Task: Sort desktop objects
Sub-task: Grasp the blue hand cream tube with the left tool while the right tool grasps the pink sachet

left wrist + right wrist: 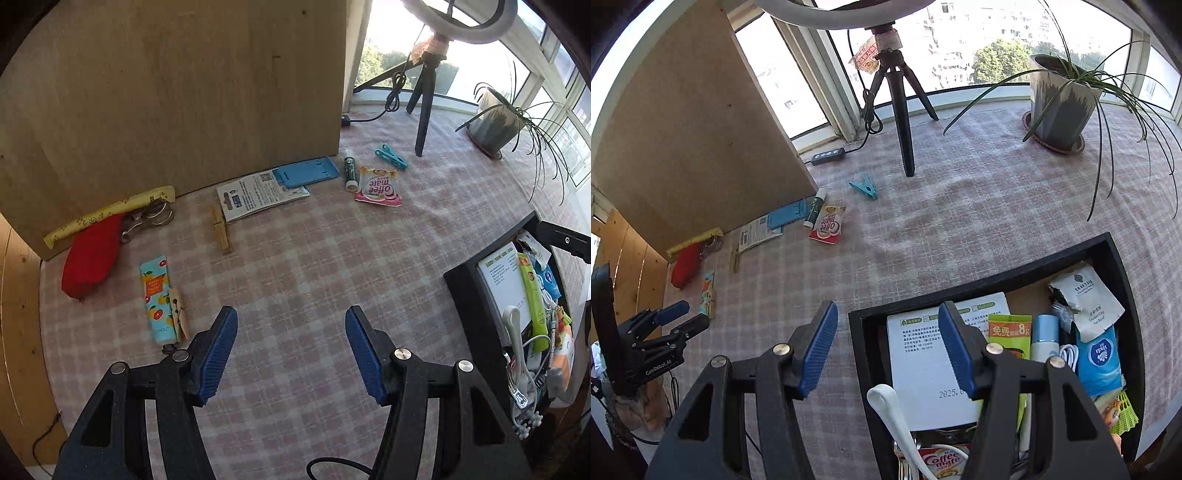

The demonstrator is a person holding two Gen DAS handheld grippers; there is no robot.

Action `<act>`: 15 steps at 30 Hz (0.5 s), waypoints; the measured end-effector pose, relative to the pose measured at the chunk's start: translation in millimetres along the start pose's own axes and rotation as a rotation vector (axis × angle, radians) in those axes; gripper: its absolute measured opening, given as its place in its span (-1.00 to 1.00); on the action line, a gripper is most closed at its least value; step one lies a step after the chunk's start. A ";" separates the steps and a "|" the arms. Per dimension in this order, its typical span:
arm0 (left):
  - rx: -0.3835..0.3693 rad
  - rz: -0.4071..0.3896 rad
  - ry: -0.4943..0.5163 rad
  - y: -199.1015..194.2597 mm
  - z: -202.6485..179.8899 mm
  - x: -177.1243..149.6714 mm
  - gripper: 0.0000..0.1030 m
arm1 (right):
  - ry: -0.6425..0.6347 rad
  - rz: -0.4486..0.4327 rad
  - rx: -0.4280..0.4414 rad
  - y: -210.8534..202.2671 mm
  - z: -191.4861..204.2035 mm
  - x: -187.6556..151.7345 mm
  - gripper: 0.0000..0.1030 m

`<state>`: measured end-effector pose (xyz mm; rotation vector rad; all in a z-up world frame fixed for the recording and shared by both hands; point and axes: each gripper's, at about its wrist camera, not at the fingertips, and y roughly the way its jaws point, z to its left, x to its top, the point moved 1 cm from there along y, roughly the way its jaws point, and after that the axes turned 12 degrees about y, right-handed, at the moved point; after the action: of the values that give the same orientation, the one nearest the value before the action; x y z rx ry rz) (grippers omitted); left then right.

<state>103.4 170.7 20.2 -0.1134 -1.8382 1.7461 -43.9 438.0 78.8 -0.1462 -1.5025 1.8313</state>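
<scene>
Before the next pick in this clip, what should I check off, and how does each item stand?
1. Left gripper open and holding nothing: ok.
2. Right gripper open and holding nothing: ok.
3. Black rectangular tray has free room: not ok, nearly full.
4. Pink Coffee mate sachet lies unobstructed: not ok, green-white tube touches its edge.
5. Blue plastic clothespin lies apart from other items: ok.

A pink checked cloth covers the tabletop (960, 221). At its far edge a ring light (849, 11) stands on a black tripod (901, 110), whose cable runs to an inline switch (828, 156). To the right, a spider plant in a grey pot (1062, 107) sits on a saucer. A wooden board (177, 92) stands upright on the left, and windows (960, 44) run behind.
</scene>
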 end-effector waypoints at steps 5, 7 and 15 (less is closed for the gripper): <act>0.054 0.040 -0.067 13.1 53.0 -6.8 0.13 | -0.037 0.057 0.018 35.9 35.9 21.0 0.14; 0.055 0.066 -0.110 23.4 74.2 -8.8 0.11 | -0.047 0.078 0.014 51.6 48.7 29.9 0.14; 0.035 0.137 -0.224 59.5 124.1 -13.9 -0.16 | -0.031 0.169 -0.001 118.7 79.7 58.1 0.14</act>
<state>37.1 62.7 -35.3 -0.0307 -1.9970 1.9522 -182.5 406.0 19.1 -0.2541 -1.5529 1.9736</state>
